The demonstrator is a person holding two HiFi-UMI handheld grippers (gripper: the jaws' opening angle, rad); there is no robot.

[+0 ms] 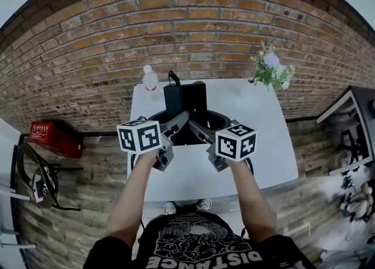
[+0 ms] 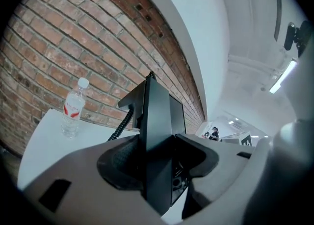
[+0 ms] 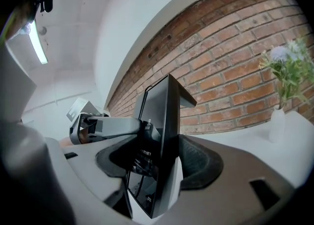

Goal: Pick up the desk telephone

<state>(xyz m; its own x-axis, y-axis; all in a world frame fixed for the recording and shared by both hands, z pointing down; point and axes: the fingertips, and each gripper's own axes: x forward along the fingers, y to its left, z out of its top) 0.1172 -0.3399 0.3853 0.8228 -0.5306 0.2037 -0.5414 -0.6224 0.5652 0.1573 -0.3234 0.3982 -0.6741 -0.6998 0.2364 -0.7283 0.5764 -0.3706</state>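
The black desk telephone (image 1: 184,99) hangs tilted above the white table (image 1: 258,145), held from both sides. My left gripper (image 1: 176,126) is shut on its left edge, my right gripper (image 1: 197,128) on its right edge. In the left gripper view the telephone's (image 2: 159,136) thin edge stands wedged between the pads of that gripper (image 2: 157,159), with the coiled cord (image 2: 122,123) hanging at its left. In the right gripper view the telephone (image 3: 164,131) sits clamped in that gripper (image 3: 159,164), and the left gripper (image 3: 98,126) reaches in from the far side.
A clear water bottle (image 1: 150,78) stands at the table's back left, also in the left gripper view (image 2: 72,111). A vase of flowers (image 1: 270,70) stands at the back right corner. A red crate (image 1: 53,138) lies on the floor at left. A brick wall lies behind.
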